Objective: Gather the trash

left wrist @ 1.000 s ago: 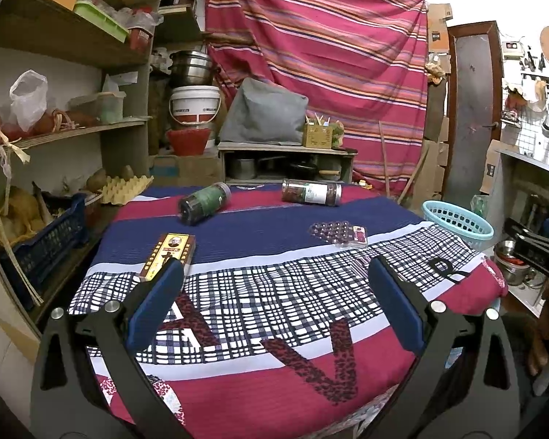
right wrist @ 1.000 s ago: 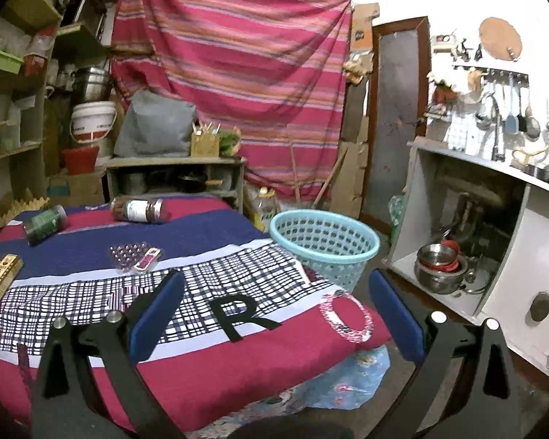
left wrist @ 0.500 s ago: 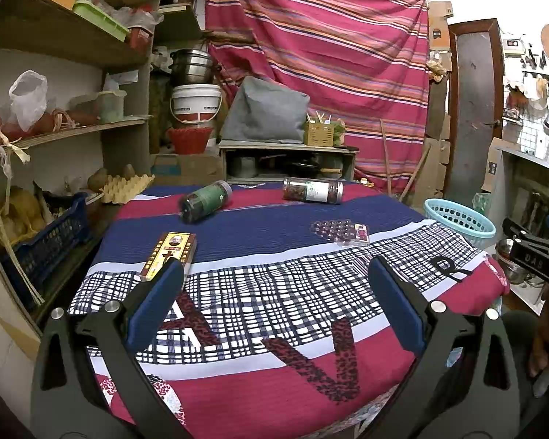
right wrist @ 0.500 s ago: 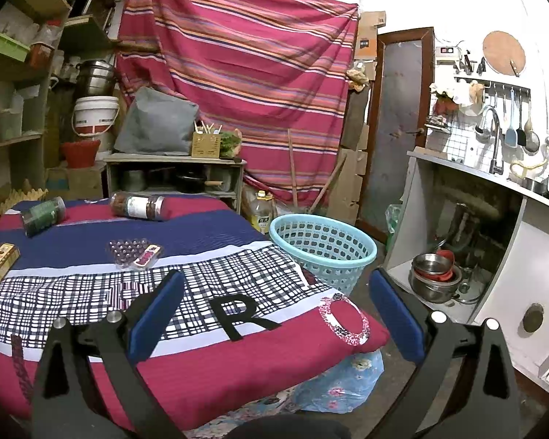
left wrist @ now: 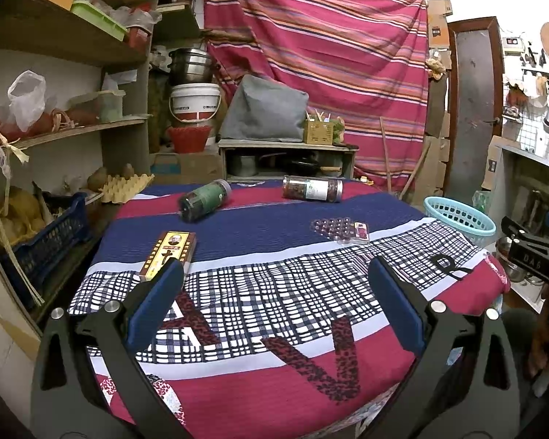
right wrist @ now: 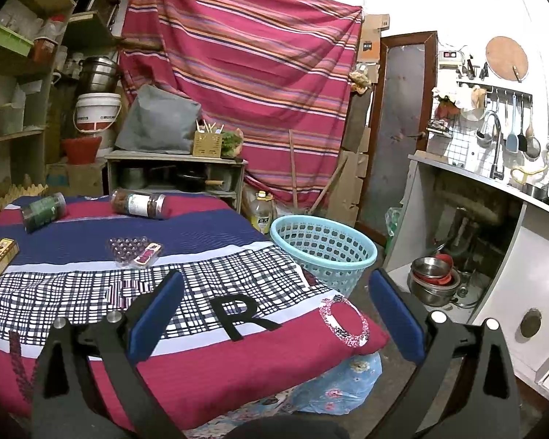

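Note:
On the cloth-covered table [left wrist: 274,373] lie a yellow box [left wrist: 169,254], a green-label jar [left wrist: 205,200] on its side, a red-filled jar [left wrist: 312,188] on its side and an empty blister pack [left wrist: 342,229]. A light blue basket [right wrist: 322,248] stands on the floor beside the table's right edge. My left gripper [left wrist: 274,307] is open and empty above the table's near part, the yellow box just beyond its left finger. My right gripper [right wrist: 274,314] is open and empty over the table's near right corner. It shows at the right edge of the left wrist view [left wrist: 530,248].
Shelves [left wrist: 55,131] with bags and a blue crate [left wrist: 44,241] line the left. A low cabinet [right wrist: 175,175] stands behind the table before a striped curtain. A counter [right wrist: 494,190] with steel bowls [right wrist: 433,281] beneath is on the right.
The right gripper has risen and tilted up a little, so the table and basket sit lower in its view. The left gripper has barely moved. Both stay open.

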`<state>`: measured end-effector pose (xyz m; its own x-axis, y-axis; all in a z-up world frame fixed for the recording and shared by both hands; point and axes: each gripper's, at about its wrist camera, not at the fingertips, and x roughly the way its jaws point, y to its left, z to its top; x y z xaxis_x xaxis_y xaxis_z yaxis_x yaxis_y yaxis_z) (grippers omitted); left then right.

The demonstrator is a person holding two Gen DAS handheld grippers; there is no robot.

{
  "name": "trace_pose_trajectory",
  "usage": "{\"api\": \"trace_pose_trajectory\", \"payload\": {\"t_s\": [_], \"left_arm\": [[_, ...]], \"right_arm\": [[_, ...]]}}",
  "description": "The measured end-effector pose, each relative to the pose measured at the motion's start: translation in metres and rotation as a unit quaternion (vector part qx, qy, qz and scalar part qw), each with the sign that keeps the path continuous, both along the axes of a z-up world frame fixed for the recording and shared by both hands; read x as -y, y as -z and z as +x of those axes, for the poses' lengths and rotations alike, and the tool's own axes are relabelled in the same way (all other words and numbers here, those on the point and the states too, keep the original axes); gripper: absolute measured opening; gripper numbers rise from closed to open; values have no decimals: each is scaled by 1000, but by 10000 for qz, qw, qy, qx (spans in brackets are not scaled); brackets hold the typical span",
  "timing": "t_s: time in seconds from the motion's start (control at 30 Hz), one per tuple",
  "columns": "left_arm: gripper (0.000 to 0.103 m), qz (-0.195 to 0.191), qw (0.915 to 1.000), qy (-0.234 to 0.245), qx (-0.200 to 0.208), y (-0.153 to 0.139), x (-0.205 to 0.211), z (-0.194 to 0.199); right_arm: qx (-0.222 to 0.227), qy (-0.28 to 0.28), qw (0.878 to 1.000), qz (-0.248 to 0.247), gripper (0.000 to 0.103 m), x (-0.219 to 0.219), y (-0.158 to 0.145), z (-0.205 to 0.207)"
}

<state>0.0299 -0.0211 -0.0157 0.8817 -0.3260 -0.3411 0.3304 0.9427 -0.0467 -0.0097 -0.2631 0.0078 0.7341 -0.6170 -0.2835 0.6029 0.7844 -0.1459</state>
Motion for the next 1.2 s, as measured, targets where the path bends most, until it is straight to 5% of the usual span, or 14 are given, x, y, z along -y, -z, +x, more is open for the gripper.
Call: {"api": "trace_pose_trajectory", "payload": {"t_s": [1.2], "left_arm": [[97, 80, 10000, 49, -8, 0, 6, -4]], "right_arm": [[-13, -13, 10000, -49, 98, 1, -1, -2]]}}
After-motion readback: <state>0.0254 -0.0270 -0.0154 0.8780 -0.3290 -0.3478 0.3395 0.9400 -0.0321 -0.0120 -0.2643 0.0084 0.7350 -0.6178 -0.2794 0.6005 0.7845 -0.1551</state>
